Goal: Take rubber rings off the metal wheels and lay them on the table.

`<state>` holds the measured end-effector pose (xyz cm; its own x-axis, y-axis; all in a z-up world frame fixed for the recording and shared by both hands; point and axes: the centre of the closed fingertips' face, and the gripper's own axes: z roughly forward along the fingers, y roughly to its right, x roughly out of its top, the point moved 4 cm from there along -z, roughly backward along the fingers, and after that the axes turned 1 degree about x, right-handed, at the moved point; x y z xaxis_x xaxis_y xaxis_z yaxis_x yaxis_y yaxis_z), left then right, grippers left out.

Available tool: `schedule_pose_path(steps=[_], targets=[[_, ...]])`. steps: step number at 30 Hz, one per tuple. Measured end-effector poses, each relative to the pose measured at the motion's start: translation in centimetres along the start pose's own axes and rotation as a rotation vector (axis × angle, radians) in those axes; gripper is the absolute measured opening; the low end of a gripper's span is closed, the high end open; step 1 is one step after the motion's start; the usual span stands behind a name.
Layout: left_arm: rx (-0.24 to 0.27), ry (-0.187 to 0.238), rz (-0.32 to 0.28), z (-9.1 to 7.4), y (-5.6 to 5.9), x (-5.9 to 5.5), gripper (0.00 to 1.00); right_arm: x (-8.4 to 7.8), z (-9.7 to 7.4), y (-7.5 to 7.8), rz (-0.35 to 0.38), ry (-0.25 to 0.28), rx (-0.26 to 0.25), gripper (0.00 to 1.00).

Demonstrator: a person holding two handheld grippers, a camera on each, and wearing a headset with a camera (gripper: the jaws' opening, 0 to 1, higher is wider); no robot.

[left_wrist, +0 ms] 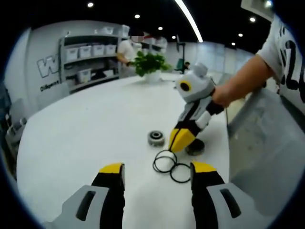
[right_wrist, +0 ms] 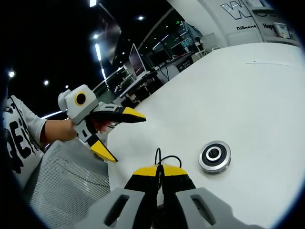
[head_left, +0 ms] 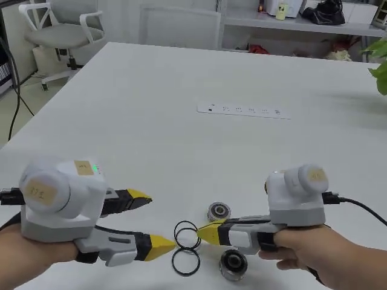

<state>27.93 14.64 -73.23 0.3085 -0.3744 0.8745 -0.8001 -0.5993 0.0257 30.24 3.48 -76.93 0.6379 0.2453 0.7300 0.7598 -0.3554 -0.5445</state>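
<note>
**Q:** What surface carries the work?
**A:** A broad white table (head_left: pixel 181 121), matte and mostly bare. A white power strip (head_left: pixel 242 110) lies flat near its middle, well apart from the work at the near edge.

**Q:** And the room around it?
**A:** In the head view, a white office chair (head_left: pixel 60 30) stands past the far left corner. A shelf (head_left: pixel 290 21) with dark and white items runs along the back, and plant leaves (head_left: pixel 380 66) enter at the right edge. The left gripper view adds a dark ceiling with spot lamps and one long light strip, and grey shelving with white bins (left_wrist: pixel 90 52).

**Q:** How do the grippers stand?
**A:** The right gripper (head_left: pixel 202 232) has its jaws pressed together. Its yellow tips pinch one rubber ring (right_wrist: pixel 164 159), whose loop stands out past them. The left gripper (head_left: pixel 152 219) has its jaws spread wide with nothing between them, and it is held just left of the rings.

**Q:** Where are the task's parts?
**A:** All are at the near edge. The pinched ring lies against the tabletop and touches a second ring (head_left: pixel 185 261), which lies flat just nearer the person. One metal wheel (head_left: pixel 219 211) sits just beyond the right gripper's tips. The other wheel (head_left: pixel 233 264) lies on the near side of that gripper, beside the second ring. Whether either wheel carries a ring cannot be told.
</note>
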Motion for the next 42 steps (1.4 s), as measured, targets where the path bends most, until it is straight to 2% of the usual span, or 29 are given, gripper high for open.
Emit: schedule_pose_path(steps=[6, 11, 17, 24, 31, 38, 42], targets=[[0.002, -0.009, -0.003, 0.0, 0.0, -0.3, 0.56, -0.3, 0.1, 0.0, -0.028, -0.021, -0.022, 0.03], [0.003, -0.009, -0.005, -0.1, 0.1, -0.3, 0.56, -0.5, 0.3, 0.1, -0.074, -0.039, -0.047, 0.13], [0.004, -0.013, -0.005, -0.2, 0.2, -0.3, 0.56, -0.7, 0.3, -0.5, -0.142, -0.071, -0.052, 0.23], [0.008, -0.010, -0.009, -0.4, 0.1, -0.2, 0.56, -0.2, -0.2, -0.9, -0.194, -0.065, -0.059, 0.34], [0.013, -0.004, -0.007, -0.7, 0.1, 0.4, 0.57, 0.5, -1.6, -1.3, -0.229, -0.043, -0.068, 0.37], [0.008, 0.000, -0.009, -0.9, 0.4, 0.9, 0.60, 0.5, -3.1, -1.7, -0.268, -0.026, -0.084, 0.43], [0.006, 0.004, -0.007, -1.1, 0.6, 1.3, 0.61, 0.8, -4.4, -1.8, -0.300, -0.013, -0.101, 0.47]])
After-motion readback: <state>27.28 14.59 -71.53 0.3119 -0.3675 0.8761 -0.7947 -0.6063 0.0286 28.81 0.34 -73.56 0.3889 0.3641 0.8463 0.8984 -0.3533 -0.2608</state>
